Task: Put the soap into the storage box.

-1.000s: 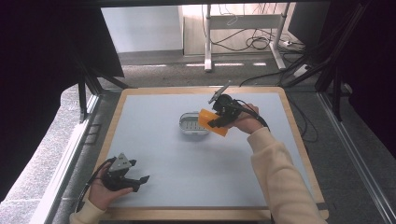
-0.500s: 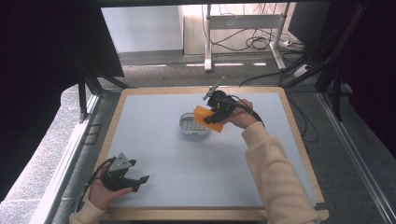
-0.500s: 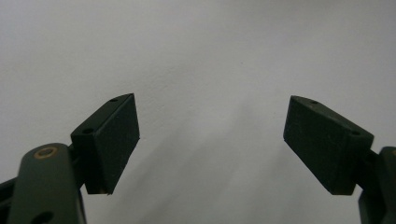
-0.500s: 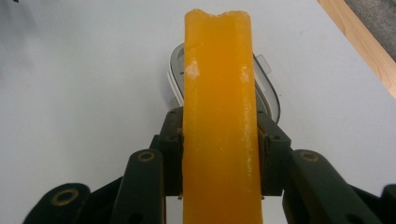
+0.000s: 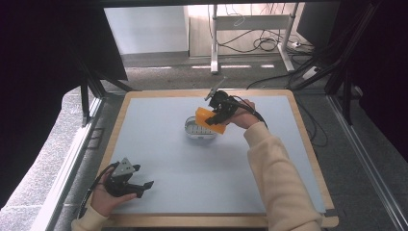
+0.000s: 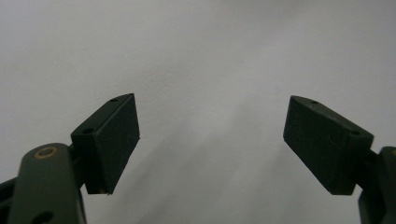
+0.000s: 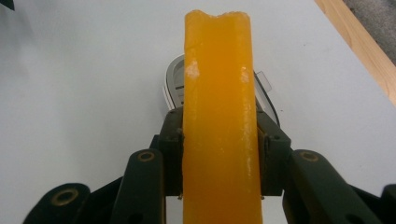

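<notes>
— So, where are we standing with this one?

— Going left to right: I'm keeping the left gripper (image 5: 144, 185) parked near the table's (image 5: 159, 144) near-left corner, jaws spread wide with nothing between them, just bare grey surface under the pads (image 6: 112, 140). It's taking no part yet, as far as I can judge.

— And the right?

— I'm holding the right gripper (image 5: 214, 118) over the middle of the table, toward the far edge, and it's clamping the orange sponge (image 7: 219, 121) squarely between both pads. The sponge is hanging tilted just above the small metal dish (image 5: 195, 129), overlapping its right rim as seen from the high view; I can't tell whether it's touching.

— So how far along?

— I'm reckoning the pick-up is done and the sponge is arriving at the dish. Wiping or setting it in the dish is probably what's left.

— Any labels?

— I'm seeing faint marks on the dish's inside, too small to read. Nothing on the sponge.
</notes>
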A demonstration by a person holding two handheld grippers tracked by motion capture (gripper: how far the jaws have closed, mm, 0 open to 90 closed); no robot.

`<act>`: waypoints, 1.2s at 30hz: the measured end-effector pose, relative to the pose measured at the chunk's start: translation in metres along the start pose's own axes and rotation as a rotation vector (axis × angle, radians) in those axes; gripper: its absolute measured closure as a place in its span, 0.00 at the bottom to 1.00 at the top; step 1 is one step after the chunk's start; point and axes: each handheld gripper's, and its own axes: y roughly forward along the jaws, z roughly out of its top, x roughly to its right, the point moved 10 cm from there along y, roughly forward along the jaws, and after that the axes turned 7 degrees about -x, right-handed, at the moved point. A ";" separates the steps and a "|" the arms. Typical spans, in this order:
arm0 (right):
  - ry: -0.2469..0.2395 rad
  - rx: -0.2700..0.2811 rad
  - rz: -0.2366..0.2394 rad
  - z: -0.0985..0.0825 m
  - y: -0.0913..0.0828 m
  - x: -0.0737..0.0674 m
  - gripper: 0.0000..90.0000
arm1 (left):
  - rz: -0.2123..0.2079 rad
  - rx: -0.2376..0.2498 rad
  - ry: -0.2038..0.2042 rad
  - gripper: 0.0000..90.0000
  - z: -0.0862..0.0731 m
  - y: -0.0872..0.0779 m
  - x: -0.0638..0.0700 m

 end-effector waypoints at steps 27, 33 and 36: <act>-0.073 -0.036 0.042 0.018 0.035 0.014 0.69 | -0.006 -0.006 0.010 0.21 -0.001 0.000 0.000; -0.099 -0.038 0.056 0.022 0.042 0.016 0.69 | -0.009 -0.006 0.007 0.21 -0.001 0.000 0.001; -0.114 -0.044 0.062 0.024 0.047 0.015 0.69 | -0.009 -0.010 0.008 0.21 -0.001 0.001 0.000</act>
